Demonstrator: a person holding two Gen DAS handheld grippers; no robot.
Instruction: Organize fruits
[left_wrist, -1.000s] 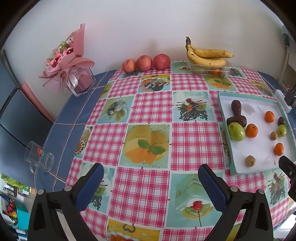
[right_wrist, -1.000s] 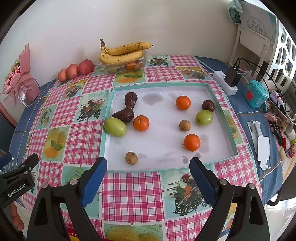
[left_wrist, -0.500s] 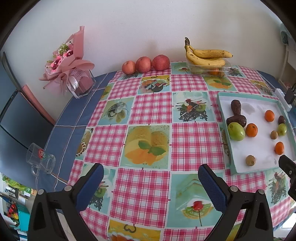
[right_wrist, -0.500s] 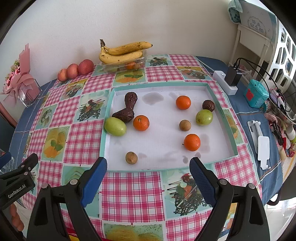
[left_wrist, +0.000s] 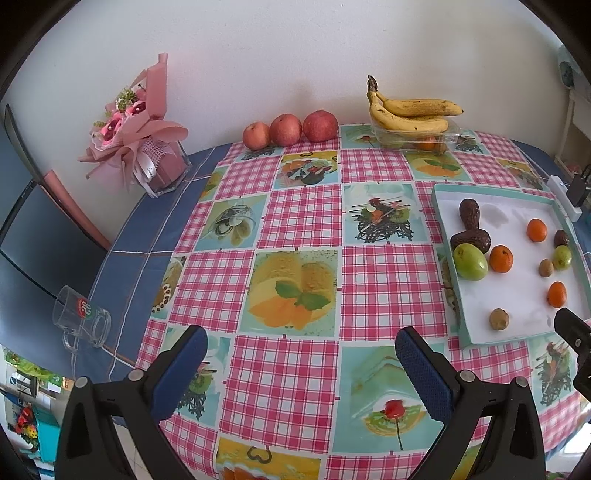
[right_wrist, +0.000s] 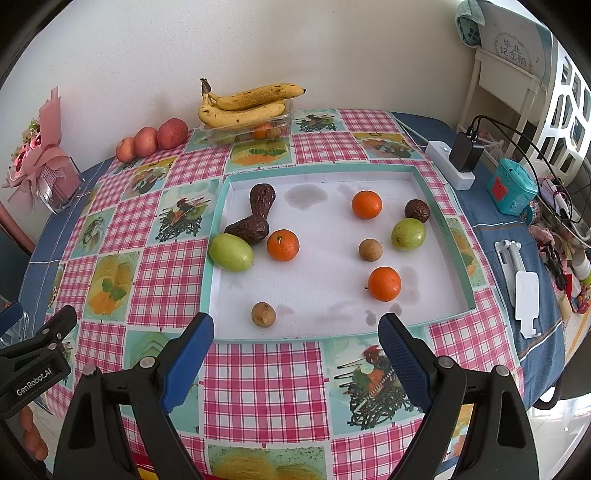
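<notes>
We hold the left gripper and right gripper wide and empty at the table's near edge (likely surveying); mixed fruits lie scattered in the tray, unsorted.

Left wrist view: slight camera drift only. Bouquet, apples and bananas sit a touch higher and nearer frame centre than a second ago; glass mug at lower left likewise shifted up. Tray and its fruit nudged slightly left in frame. Left gripper apparently raised or tilted a little, fingers just as wide apart. Right wrist view: no visible change; right gripper unmoved.
</notes>
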